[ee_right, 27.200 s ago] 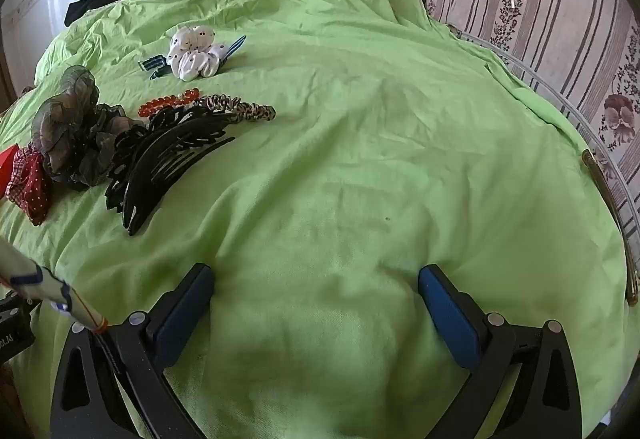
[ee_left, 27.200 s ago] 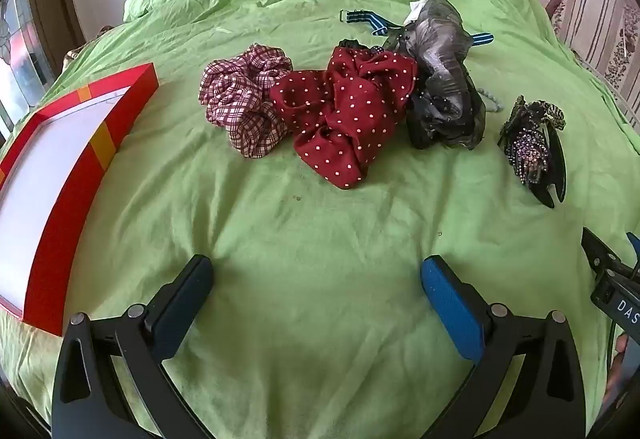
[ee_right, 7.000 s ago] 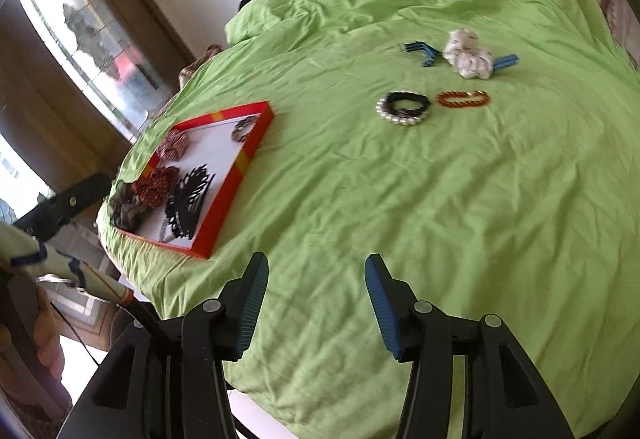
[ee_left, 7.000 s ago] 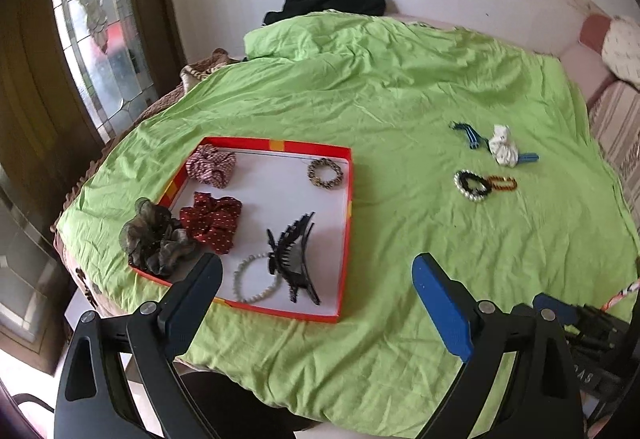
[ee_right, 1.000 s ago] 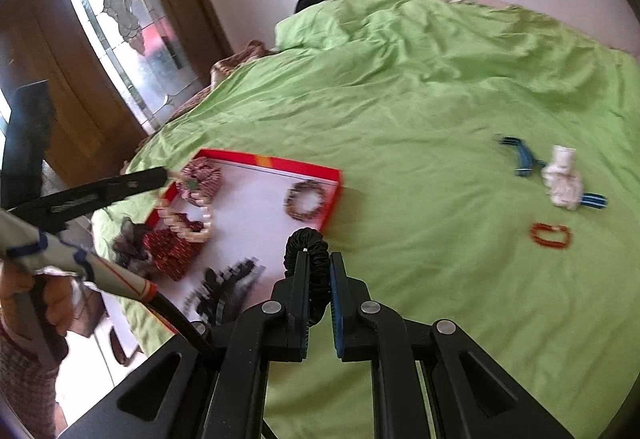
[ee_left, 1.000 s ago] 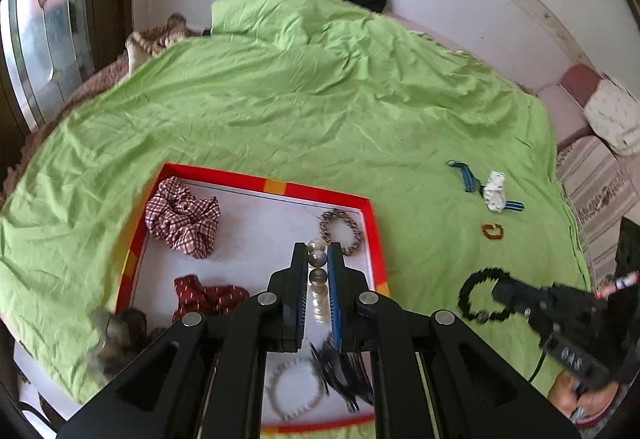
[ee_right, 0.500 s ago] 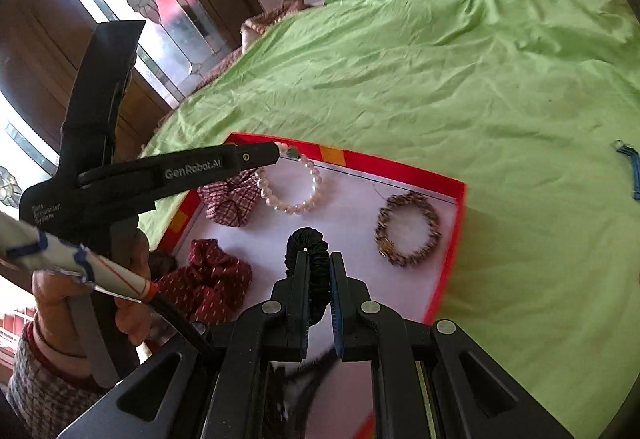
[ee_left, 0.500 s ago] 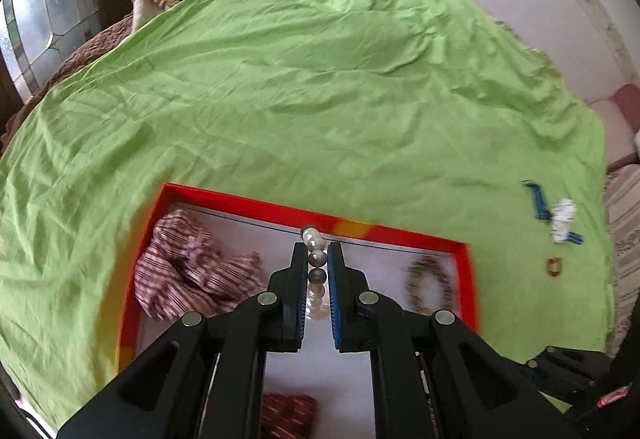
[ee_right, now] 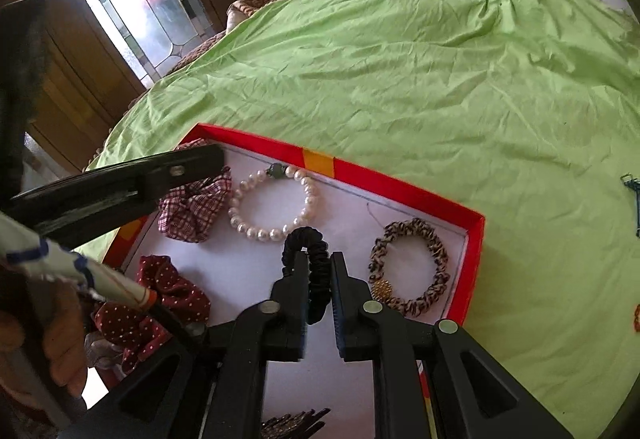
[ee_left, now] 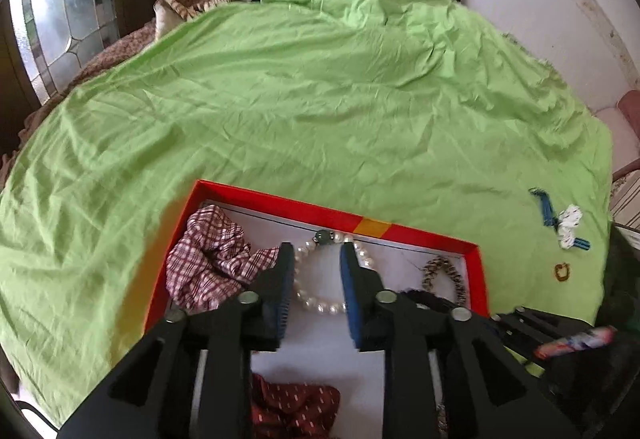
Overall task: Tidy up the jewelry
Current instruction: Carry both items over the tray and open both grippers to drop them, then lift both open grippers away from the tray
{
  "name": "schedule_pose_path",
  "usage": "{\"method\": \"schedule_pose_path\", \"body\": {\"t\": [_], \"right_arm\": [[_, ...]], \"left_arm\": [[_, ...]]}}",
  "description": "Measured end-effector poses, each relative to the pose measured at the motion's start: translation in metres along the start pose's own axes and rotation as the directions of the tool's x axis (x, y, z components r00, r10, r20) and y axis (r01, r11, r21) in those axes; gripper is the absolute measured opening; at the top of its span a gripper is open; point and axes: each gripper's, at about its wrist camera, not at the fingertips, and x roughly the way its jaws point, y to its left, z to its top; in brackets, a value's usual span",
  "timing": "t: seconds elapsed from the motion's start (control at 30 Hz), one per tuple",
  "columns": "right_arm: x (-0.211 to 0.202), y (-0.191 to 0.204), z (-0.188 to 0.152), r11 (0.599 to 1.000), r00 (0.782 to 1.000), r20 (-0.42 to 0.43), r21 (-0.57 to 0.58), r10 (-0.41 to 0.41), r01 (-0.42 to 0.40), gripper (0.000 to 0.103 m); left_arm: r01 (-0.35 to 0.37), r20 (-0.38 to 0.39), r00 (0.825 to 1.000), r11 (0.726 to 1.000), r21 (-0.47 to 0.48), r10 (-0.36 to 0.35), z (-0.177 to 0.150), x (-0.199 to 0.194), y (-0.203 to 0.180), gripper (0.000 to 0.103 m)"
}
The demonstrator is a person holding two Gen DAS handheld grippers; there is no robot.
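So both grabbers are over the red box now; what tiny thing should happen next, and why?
Probably the right gripper should spread its jaws wider and lift off. They have just been opening, yet the black hair tie is between them, over the red tray. The pearl bracelet lies loose between the left gripper's opened jaws.

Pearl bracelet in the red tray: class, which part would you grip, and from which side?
Pinch the pearl bracelet across its near strand from above, on the side away from the checked scrunchie. It lies flat as an open ring, so one finger can drop inside it and one outside.
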Motion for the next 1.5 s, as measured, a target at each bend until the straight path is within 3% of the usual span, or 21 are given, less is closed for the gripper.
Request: {"method": "schedule_pose_path", "body": {"t": [0.03, 0.1, 0.17, 0.4, 0.57, 0.67, 1.1, 1.5], "right_arm": [[-0.001, 0.0, 0.001, 1.0, 1.0, 0.001, 0.0, 0.002, -0.002, 0.019], [-0.006, -0.002, 0.001, 1.0, 1.0, 0.016, -0.002, -0.011, 0.011, 0.04], [-0.013, -0.003, 0.0, 1.0, 0.999, 0.033, 0.0, -0.02, 0.02, 0.044], [-0.053, -0.007, -0.018, 0.999, 0.997, 0.068, -0.019, -0.045, 0.046, 0.044], [-0.093, -0.021, -0.046, 0.999, 0.994, 0.094, 0.008, -0.052, 0.052, 0.044], [-0.113, -0.034, -0.068, 0.998, 0.993, 0.103, 0.042, -0.056, 0.052, 0.044], [-0.177, -0.106, -0.179, 0.966, 0.986, 0.103, 0.238, -0.128, 0.101, 0.045], [-0.21, -0.148, -0.221, 0.934, 0.976, 0.122, 0.333, -0.182, 0.133, 0.046]], "left_arm": [[0.013, 0.018, 1.0, 1.0, -0.007, -0.013, -0.002, -0.01, 0.0, 0.03], [0.019, 0.039, 0.999, 1.0, -0.018, -0.018, -0.006, -0.024, 0.0, 0.037], [0.009, 0.064, 0.998, 1.0, -0.021, -0.007, -0.013, -0.039, -0.002, 0.039], [-0.117, 0.137, 0.984, 0.993, 0.034, 0.111, -0.05, -0.092, -0.026, 0.045], [-0.144, 0.184, 0.974, 0.987, 0.068, 0.129, -0.08, -0.122, -0.052, 0.061], [-0.157, 0.2, 0.97, 0.984, 0.087, 0.137, -0.097, -0.134, -0.07, 0.065], [-0.155, 0.179, 0.976, 0.976, 0.154, 0.127, -0.169, -0.156, -0.148, 0.068], [-0.189, 0.152, 0.976, 0.951, 0.247, 0.155, -0.193, -0.156, -0.19, 0.068]]}}
